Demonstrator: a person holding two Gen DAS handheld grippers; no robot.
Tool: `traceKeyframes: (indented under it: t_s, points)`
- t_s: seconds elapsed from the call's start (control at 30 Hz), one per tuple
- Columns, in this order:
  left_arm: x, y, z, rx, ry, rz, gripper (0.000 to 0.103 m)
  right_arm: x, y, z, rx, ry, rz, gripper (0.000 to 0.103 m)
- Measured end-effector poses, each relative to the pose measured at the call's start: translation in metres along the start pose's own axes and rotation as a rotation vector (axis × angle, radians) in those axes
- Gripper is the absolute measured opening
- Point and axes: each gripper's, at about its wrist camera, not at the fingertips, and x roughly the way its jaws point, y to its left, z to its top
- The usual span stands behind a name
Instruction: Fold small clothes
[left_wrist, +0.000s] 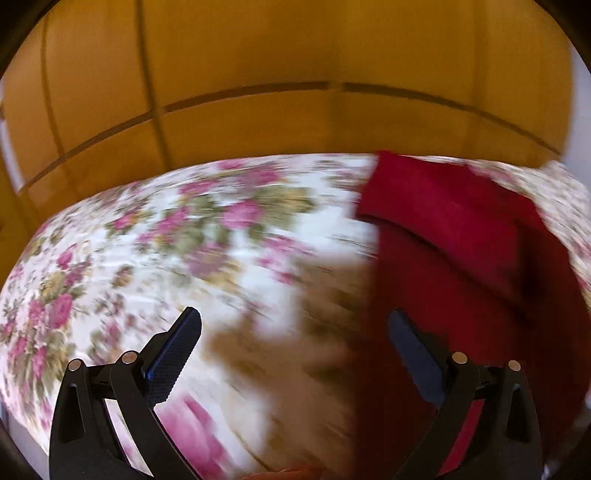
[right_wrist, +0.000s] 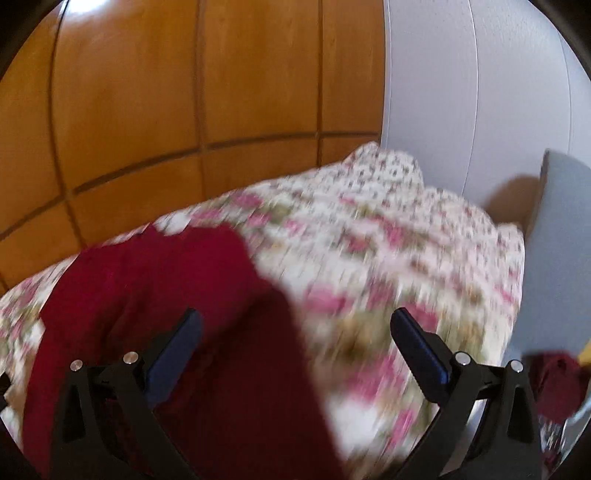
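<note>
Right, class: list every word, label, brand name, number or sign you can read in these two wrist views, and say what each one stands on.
There is none to read in either view.
Red garment: no tag or print shows.
Floral bedspread: a flower pattern only, blurred by motion.
Wooden panelling: plain.
White wall: plain.
Left hand-held gripper and right hand-held gripper: no markings visible.

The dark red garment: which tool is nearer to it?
Right, as far as the blur allows. The right tool is above the dark red garment; the left tool hangs mostly above the floral bedspread at the garment's edge.
</note>
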Motion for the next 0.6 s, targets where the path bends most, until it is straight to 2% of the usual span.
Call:
traceKeyframes:
  t_s: [0.07,0.17,0.23,0.43,0.5,0.6]
  points:
    - [-0.021,-0.022,-0.01,0.038,-0.007,-0.072,0.1,-0.017,0.011,-0.016,-0.033,-0.012,0.016,0.101]
    - [-0.049,-0.041,-0.02,0.064,-0.02,-0.157,0.1,-0.054,0.017,-0.036,-0.102,-0.112,-0.021,0.101]
    - [-0.063,-0.045,-0.025,0.072,-0.043,-0.185,0.1,-0.075,0.018,-0.046,-0.105,-0.16,-0.038,0.101]
    - [-0.088,-0.053,-0.043,0.103,-0.071,-0.214,0.1,-0.093,0.001,-0.075,0.003,-0.11,0.006,0.101]
    - [-0.09,-0.053,-0.046,0.094,-0.063,-0.226,0.1,-0.098,0.005,-0.083,0.0,-0.087,0.024,0.101]
    - [-0.094,-0.057,-0.05,0.102,-0.063,-0.234,0.1,-0.104,0.016,-0.085,-0.042,-0.103,0.016,0.101]
